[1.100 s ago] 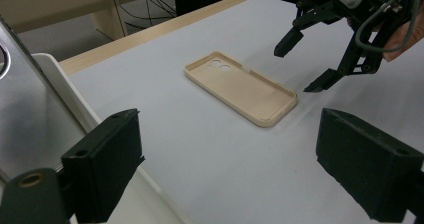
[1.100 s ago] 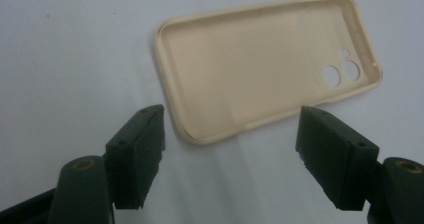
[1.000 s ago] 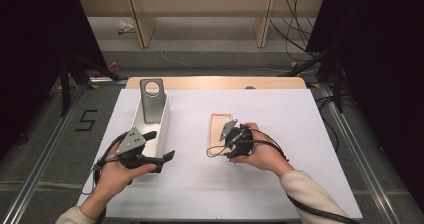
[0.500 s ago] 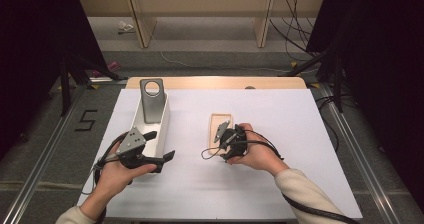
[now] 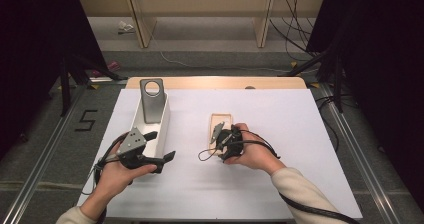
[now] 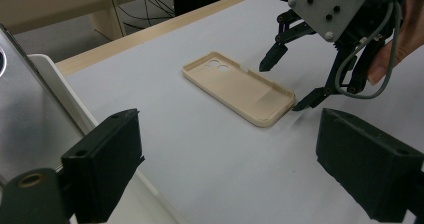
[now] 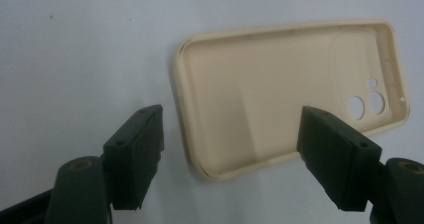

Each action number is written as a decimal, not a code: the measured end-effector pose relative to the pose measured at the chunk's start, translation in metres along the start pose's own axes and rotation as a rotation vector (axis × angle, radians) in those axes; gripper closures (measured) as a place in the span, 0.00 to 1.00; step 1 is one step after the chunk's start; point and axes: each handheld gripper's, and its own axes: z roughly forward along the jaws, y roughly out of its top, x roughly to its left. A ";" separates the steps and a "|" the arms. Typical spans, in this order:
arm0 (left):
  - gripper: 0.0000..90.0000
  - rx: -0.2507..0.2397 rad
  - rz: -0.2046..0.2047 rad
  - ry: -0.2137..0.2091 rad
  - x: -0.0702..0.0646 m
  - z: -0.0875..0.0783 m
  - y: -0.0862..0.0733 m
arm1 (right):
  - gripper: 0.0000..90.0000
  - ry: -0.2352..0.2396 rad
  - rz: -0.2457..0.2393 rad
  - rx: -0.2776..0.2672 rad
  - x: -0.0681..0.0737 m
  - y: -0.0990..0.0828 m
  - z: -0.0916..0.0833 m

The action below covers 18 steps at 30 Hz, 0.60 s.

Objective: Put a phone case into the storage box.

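A beige phone case (image 5: 220, 123) lies hollow side up on the white table (image 5: 300, 134), camera holes at its far end. My right gripper (image 5: 216, 140) hovers open at the case's near end. In the right gripper view its jaws (image 7: 232, 134) straddle a corner of the case (image 7: 280, 94) and no pad touches it. My left gripper (image 5: 160, 145) stands open by the near end of a white tray (image 5: 161, 129). The left gripper view has its open jaws (image 6: 235, 174) facing the case (image 6: 237, 86) and the right gripper (image 6: 286, 84), nothing between them.
The white tray holds a grey metal plate (image 5: 152, 101) with a round hole, leaning upright at its far end. The tray's rim (image 6: 60, 91) runs beside my left jaw. Cables trail from both grippers. Dark stands and wooden shelving stand beyond the table's far edge.
My right gripper has shifted a little to the left, along the case's near end. The left gripper and the case have stayed put.
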 end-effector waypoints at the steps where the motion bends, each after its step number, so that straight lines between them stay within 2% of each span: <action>1: 0.12 0.000 0.001 0.000 0.000 0.000 0.000 | 0.31 0.004 -0.001 0.011 0.000 0.001 0.001; 9: 0.12 0.000 -0.001 -0.002 0.000 0.000 0.000 | 0.33 0.000 -0.027 0.046 0.000 0.005 0.005; 11: 0.12 0.001 -0.002 -0.003 0.000 0.001 -0.001 | 0.33 -0.011 -0.048 0.059 -0.001 0.006 0.007; 14: 0.12 0.002 -0.004 -0.003 0.000 0.001 -0.001 | 0.34 -0.013 -0.042 0.069 0.000 0.007 0.008; 18: 0.12 0.002 -0.003 -0.006 0.000 0.002 -0.001 | 0.34 -0.016 -0.058 0.077 0.000 0.009 0.008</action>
